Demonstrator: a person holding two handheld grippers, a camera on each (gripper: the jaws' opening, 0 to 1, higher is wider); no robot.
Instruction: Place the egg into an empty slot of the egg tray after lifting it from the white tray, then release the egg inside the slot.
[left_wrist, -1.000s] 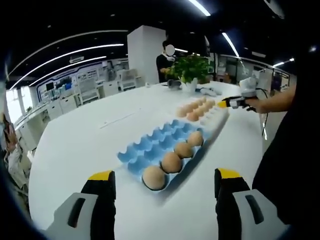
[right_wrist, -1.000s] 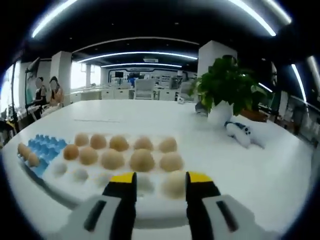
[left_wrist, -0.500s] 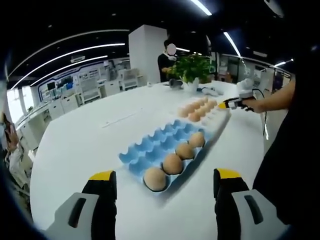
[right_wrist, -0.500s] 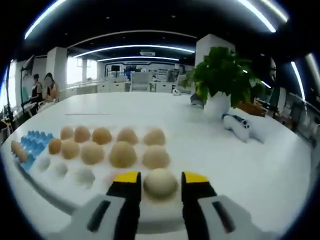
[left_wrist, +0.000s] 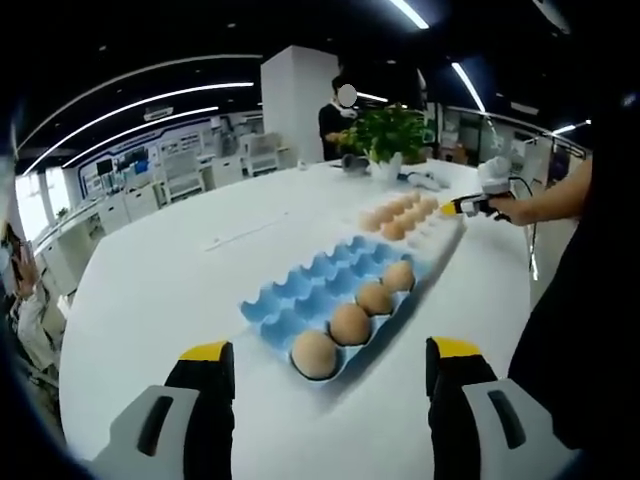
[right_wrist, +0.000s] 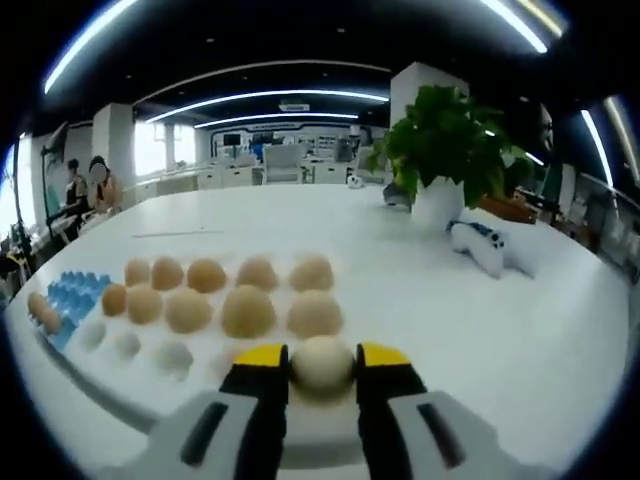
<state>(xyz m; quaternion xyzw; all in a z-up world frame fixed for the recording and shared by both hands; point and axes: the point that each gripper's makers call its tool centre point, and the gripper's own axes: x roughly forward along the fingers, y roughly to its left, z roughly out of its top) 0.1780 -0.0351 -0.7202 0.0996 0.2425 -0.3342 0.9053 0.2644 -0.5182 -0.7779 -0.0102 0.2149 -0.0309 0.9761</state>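
Right gripper pinches one egg between its yellow-tipped jaws, at the near edge of the white tray. The egg sits over the tray's front row; cannot tell if it is lifted clear of its cup. Beyond the held egg, the white tray carries two rows of tan eggs, with a few bare white cups to the left of the gripper. The blue egg tray butts against the white tray's far left end, two eggs visible along its near edge. A potted plant stands on the counter well behind and right of the white tray, with a small white object beside the pot.

Left gripper is spread wide, holding nothing, hovering over the counter near the blue egg tray. Four eggs fill that tray's near row; the other slots are bare. Past the blue tray's far end lies the white tray, with the right gripper at its far edge.
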